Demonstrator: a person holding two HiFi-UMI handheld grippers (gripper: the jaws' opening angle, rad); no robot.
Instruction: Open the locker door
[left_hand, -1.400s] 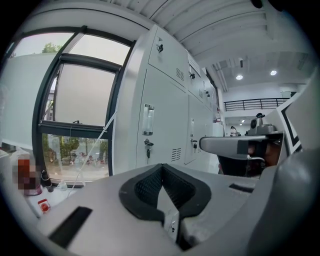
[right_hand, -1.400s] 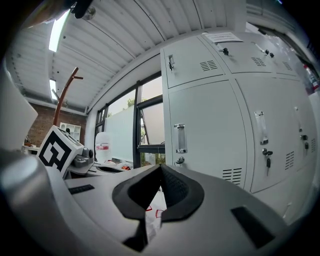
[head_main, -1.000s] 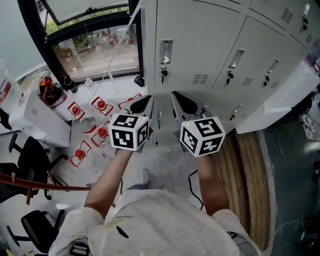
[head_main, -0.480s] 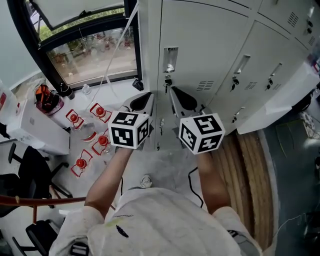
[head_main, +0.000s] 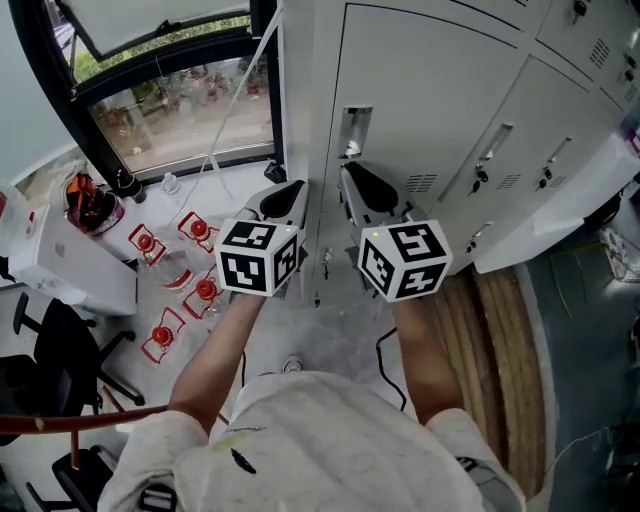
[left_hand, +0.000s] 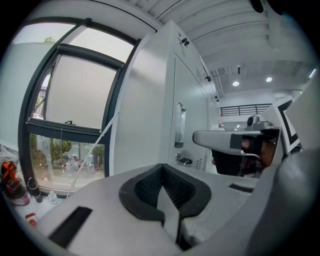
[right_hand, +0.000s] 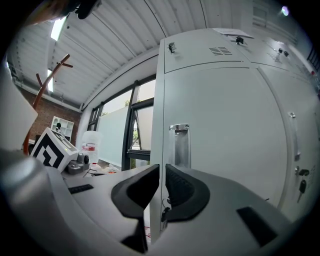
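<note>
Door (head_main: 430, 100) closed | left hand-held gripper (left_hand: 161, 166) clenched | right hand-held gripper (right_hand: 162, 169) jaws opening, empty

The grey metal door (head_main: 430, 90) is shut, flush in its frame. A chrome handle (head_main: 354, 128) sits near its left edge, a key (right_hand: 164, 212) just below.

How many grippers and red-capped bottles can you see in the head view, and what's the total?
Grippers: 2, the left gripper shut, the right gripper with jaws opening, nothing between them
Red-capped bottles: 4, on the floor
Total: 6
</note>
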